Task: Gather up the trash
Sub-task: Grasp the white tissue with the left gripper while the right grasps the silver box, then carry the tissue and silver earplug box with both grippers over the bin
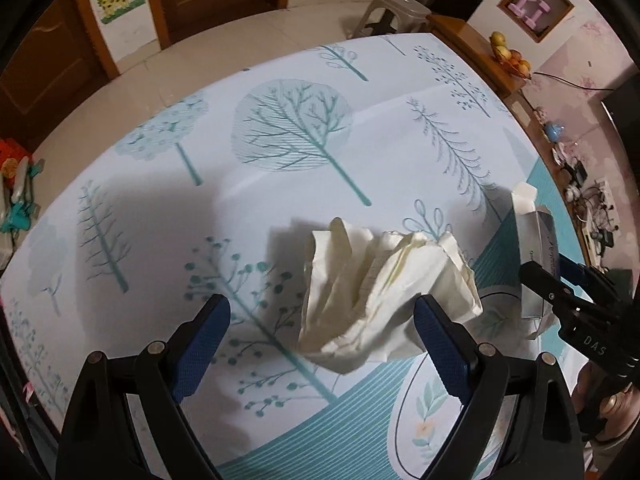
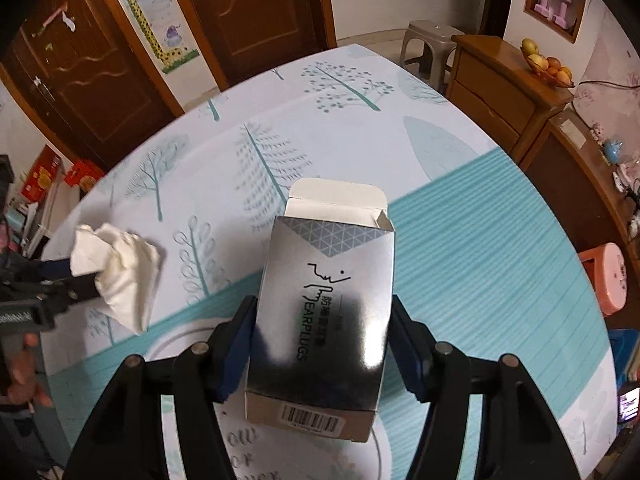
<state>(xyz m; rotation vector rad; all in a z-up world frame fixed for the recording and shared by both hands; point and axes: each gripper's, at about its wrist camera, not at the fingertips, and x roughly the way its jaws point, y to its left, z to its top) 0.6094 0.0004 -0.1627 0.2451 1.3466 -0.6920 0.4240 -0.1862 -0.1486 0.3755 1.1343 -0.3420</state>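
A crumpled white tissue (image 1: 384,296) lies on the tree-patterned tablecloth (image 1: 280,140), against the right finger of my left gripper (image 1: 320,332), whose jaws stand wide apart around empty space beside it. The tissue also shows in the right wrist view (image 2: 120,268), touching the left gripper's tip there. My right gripper (image 2: 320,340) is shut on a silver earplugs box (image 2: 324,312) with its top flap open, held above the table. The box shows at the right of the left wrist view (image 1: 536,240).
A wooden cabinet (image 2: 500,88) with a fruit bowl (image 2: 548,66) stands at the table's right. A grey stool (image 2: 428,44) sits beyond the far edge, a pink stool (image 2: 608,276) to the right. Brown doors (image 2: 248,12) lie behind.
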